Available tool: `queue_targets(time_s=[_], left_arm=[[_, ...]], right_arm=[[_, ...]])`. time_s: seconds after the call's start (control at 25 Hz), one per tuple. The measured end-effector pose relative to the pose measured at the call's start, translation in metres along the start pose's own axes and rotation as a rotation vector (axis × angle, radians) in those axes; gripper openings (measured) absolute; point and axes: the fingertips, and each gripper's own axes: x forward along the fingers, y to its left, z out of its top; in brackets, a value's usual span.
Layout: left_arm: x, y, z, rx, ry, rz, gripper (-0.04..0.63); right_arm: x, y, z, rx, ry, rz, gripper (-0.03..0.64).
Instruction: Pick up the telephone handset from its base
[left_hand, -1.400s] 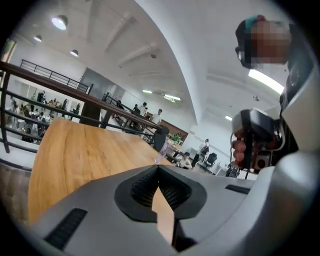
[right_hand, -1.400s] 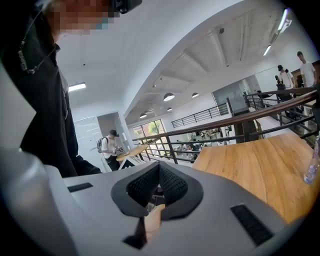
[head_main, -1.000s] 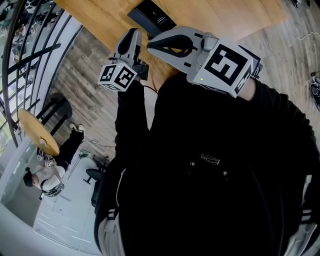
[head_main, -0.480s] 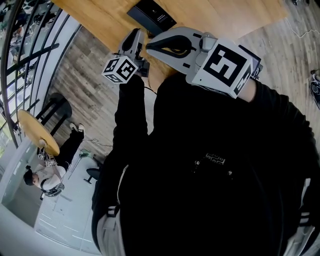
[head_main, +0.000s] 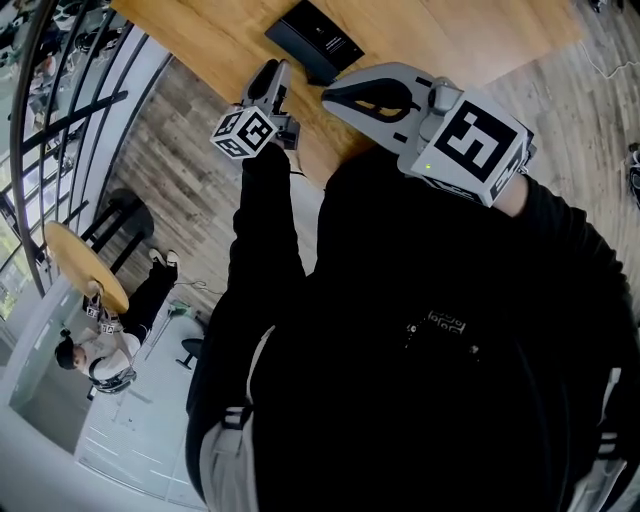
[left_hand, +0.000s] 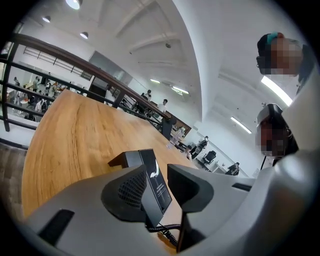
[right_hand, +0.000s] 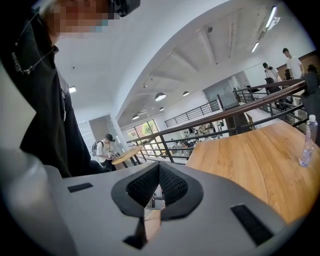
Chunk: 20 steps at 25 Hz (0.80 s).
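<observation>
The black telephone (head_main: 315, 38) lies on the wooden table (head_main: 440, 35) near its edge. In the left gripper view the telephone (left_hand: 156, 184) shows as a black slab with white print, and its coiled cord (left_hand: 165, 229) runs below it. My left gripper (head_main: 277, 78) points at it from just short of the table edge. Its jaws are opening; the left gripper (left_hand: 159, 174) frames the telephone in the gap and the pads do not press on it. My right gripper (head_main: 338, 97) hovers beside it over the table edge; the right gripper (right_hand: 159, 167) has its pads together with nothing between them.
A water bottle (right_hand: 306, 142) stands on the table (right_hand: 260, 155) at the right. A dark railing (head_main: 45, 110) runs along the table's left side. Below it, on a lower floor, are a round table (head_main: 80, 265) and seated people.
My left gripper has sunk and moved closer to the telephone on the table. The right gripper has stayed where it was.
</observation>
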Motion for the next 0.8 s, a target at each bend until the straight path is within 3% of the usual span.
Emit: queue_targets(time_s=[0.32, 0.8], left_arm=[[0.017, 0.022, -0.017, -0.052, 0.045, 0.000, 0.196], [0.043, 0.052, -0.052, -0.223, 0.094, -0.003, 0.209]], right_arm=[[0.002, -0.004, 0.000, 0.022, -0.011, -0.013, 0.017], [-0.006, -0.008, -0.003, 0.007, -0.003, -0.027, 0.017]])
